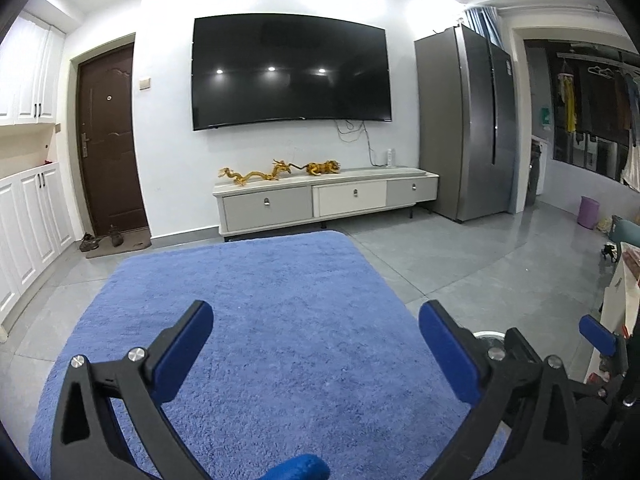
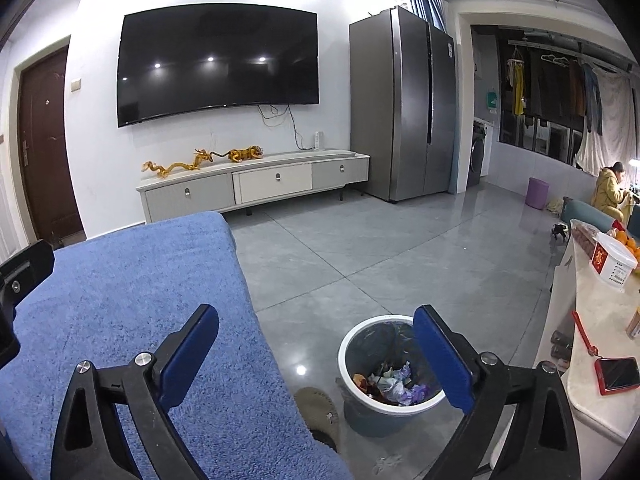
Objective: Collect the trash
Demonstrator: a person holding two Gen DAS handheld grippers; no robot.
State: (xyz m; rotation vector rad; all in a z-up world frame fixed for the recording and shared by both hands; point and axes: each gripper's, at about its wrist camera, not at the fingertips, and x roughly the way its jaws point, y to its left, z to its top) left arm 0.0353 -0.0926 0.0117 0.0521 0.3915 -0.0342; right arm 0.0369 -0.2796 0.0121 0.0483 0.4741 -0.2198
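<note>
A grey trash bin [image 2: 362,408] with a white rim stands on the tiled floor, right of a blue fluffy cloth [image 2: 132,312]. It holds crumpled paper and wrappers [image 2: 394,386]. My right gripper [image 2: 316,322] is open and empty, held above the gap between cloth and bin. My left gripper [image 1: 316,322] is open and empty above the blue cloth [image 1: 256,304]. The bin's rim [image 1: 490,336] peeks behind the left gripper's right finger. One blue finger [image 1: 596,334] of the right gripper shows at the right edge of the left wrist view.
A slipper [image 2: 318,408] and a small white scrap [image 2: 386,462] lie on the floor by the bin. A counter [image 2: 600,360] at right carries a red phone [image 2: 618,374], a box and oranges. A TV stand [image 2: 256,186], fridge [image 2: 404,104] and purple stool [image 2: 536,192] stand farther off.
</note>
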